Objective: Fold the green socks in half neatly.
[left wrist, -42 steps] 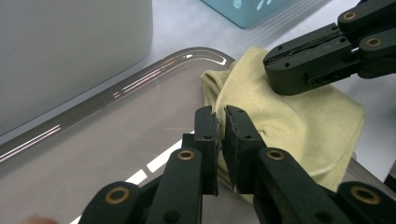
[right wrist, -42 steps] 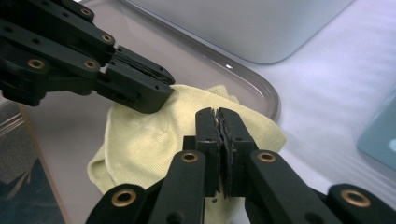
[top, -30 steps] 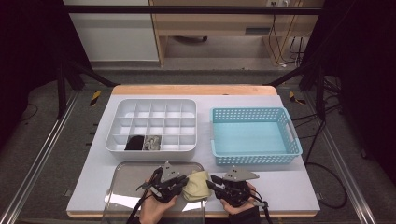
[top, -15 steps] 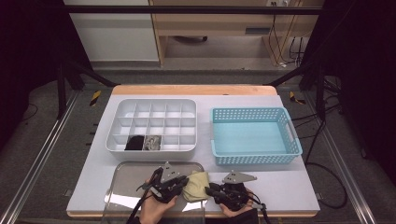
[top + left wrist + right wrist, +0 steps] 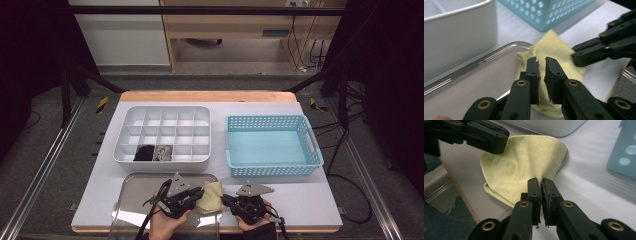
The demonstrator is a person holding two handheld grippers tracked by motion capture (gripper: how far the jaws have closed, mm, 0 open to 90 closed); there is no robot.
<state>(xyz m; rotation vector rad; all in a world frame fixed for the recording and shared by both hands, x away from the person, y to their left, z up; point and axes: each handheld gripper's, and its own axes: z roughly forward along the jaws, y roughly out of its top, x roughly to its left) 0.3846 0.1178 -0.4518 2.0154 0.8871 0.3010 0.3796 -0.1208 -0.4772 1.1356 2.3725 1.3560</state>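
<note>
A soft yellow cloth (image 5: 524,167) with a fine weave lies between both tongs. The right tongs (image 5: 541,185) have just been closing and pinch its edge. The left tongs (image 5: 541,65) are almost shut over it, on the shiny clear tray (image 5: 474,82).

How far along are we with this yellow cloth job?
Done: a black item and a grey item sit in the white divided box. In hand: the right gripper, jaws just closing, pinches the yellow cloth by the tray; the left gripper is at its other side, grip unclear. Left: placing the cloth; the blue basket is empty.
</note>
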